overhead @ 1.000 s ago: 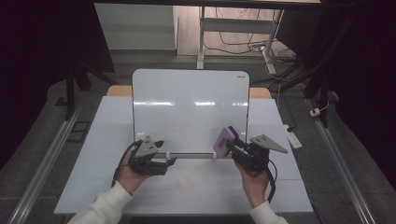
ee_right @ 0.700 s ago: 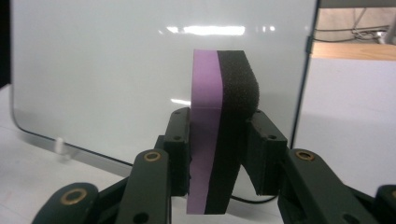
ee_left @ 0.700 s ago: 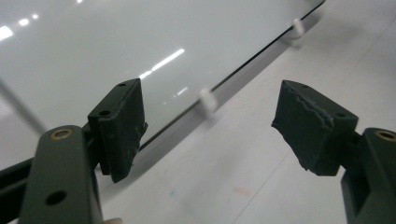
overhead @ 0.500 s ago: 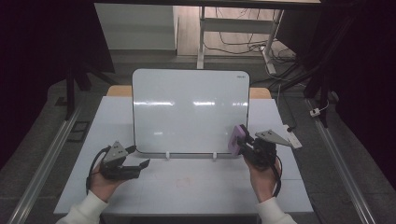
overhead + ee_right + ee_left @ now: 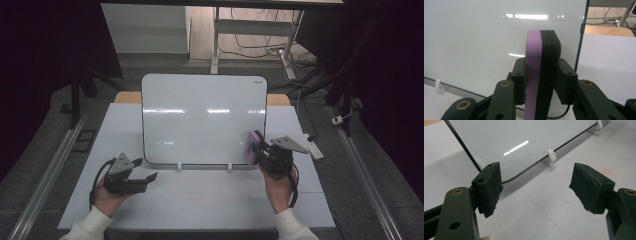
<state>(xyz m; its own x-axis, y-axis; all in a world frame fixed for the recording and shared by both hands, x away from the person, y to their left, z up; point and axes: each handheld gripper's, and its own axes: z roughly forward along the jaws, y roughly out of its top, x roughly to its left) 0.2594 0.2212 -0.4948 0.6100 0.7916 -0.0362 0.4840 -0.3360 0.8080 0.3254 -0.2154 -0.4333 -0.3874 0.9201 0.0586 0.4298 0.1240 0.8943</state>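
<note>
Right gripper [image 5: 259, 150] clamps eraser [image 5: 541, 72] upright, felt face beside whiteboard [image 5: 204, 117] lower right corner (near table's right edge); left gripper [image 5: 144, 179] agape, empty.

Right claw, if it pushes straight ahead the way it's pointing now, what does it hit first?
Likely the whiteboard: the right claw, shut on the eraser, faces its lower right part. The eraser would touch first; depth is unclear.

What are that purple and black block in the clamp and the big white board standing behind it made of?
The purple-and-black eraser block looks like two layers: a smooth, matte purple side, probably foam or plastic, and a fuzzy black side, likely felt. The right gripper clamps it between its jaws. The white rectangular board looks like a glossy coated whiteboard, going by the sharp light reflections on it; what lies under the coating cannot be told.
</note>
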